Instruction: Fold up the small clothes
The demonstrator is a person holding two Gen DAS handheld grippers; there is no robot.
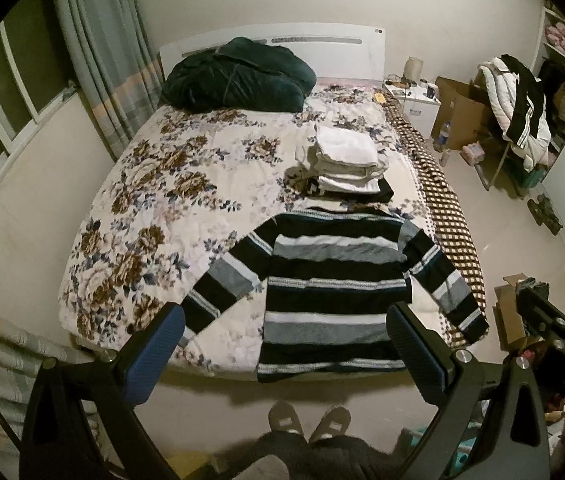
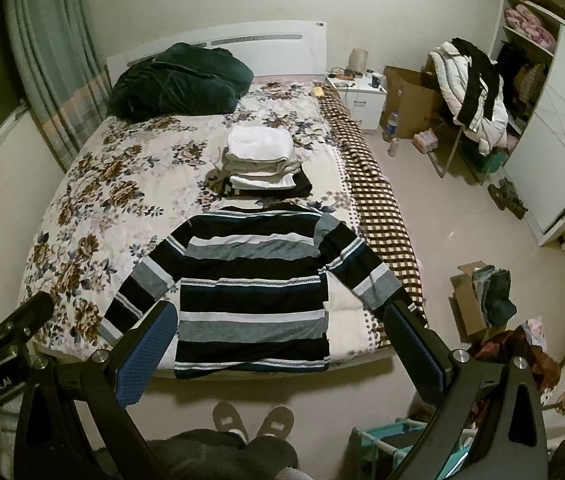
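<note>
A black, grey and white striped long-sleeved sweater (image 1: 334, 280) (image 2: 252, 276) lies flat at the foot of the bed, sleeves spread, hem at the mattress edge. Behind it stands a pile of folded white and black clothes (image 1: 346, 160) (image 2: 260, 160). My left gripper (image 1: 286, 320) hangs open above the hem, well above the bed, nothing between its blue pads. My right gripper (image 2: 282, 320) is open too, held high over the same hem; its body (image 1: 542, 312) shows at the right of the left wrist view.
The floral bedspread (image 1: 154, 184) covers the bed, with a dark green quilt (image 1: 238, 76) at the headboard. A person's slippered feet (image 2: 254, 420) stand at the bed's foot. A cardboard box with clothes (image 2: 482, 296), a nightstand (image 2: 362, 96) and a laden clothes rack (image 2: 470, 96) stand right.
</note>
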